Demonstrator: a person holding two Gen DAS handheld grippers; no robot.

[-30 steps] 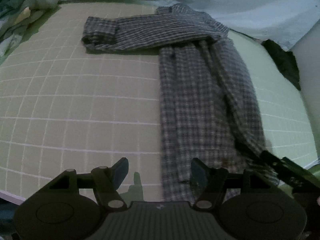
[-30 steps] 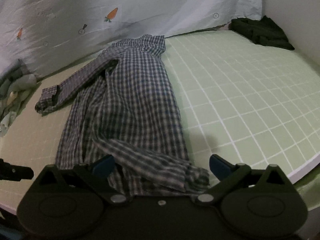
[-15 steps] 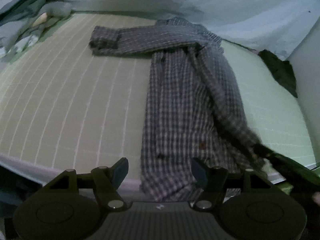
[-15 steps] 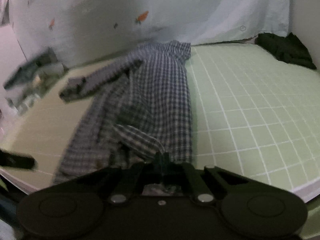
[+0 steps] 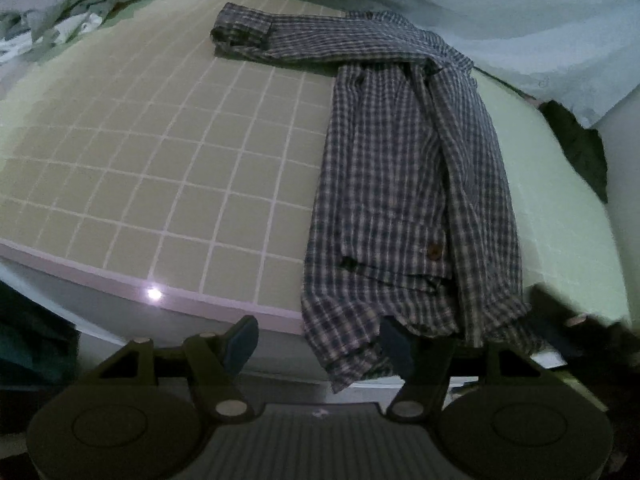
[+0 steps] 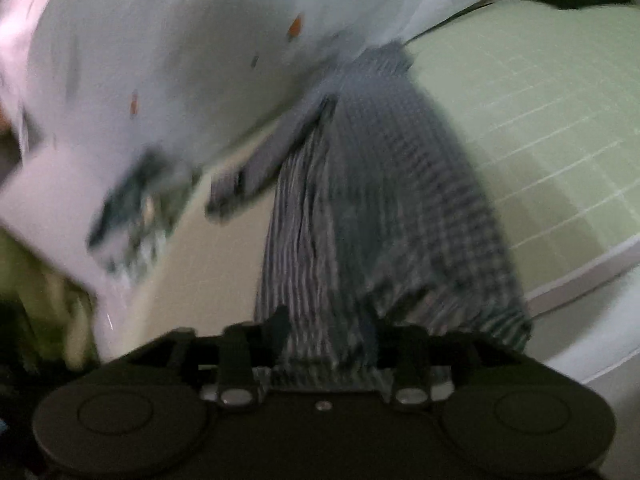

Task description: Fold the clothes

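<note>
Now one plaid shirt (image 5: 404, 168) is lying lengthwise on the green gridded bed (image 5: 168, 152), one sleeve stretching sideways at the far end and its hem spilling over the near edge. Low at that edge, the left claw (image 5: 316, 344) is hanging released, level with the hem, while the right claw (image 6: 326, 332), blurred, is gripping bunched hem fabric.

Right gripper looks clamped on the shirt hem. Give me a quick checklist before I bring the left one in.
1. Right gripper gripping the shirt: ok, cloth between its fingers.
2. Left gripper open: ok, holding nothing.
3. Hem within left gripper's reach: ok, it hangs off the bed edge by the right finger.
4. Far sleeve flat: not ok, cuff bunched.
5. Right view sharp: not ok, blurred.
</note>
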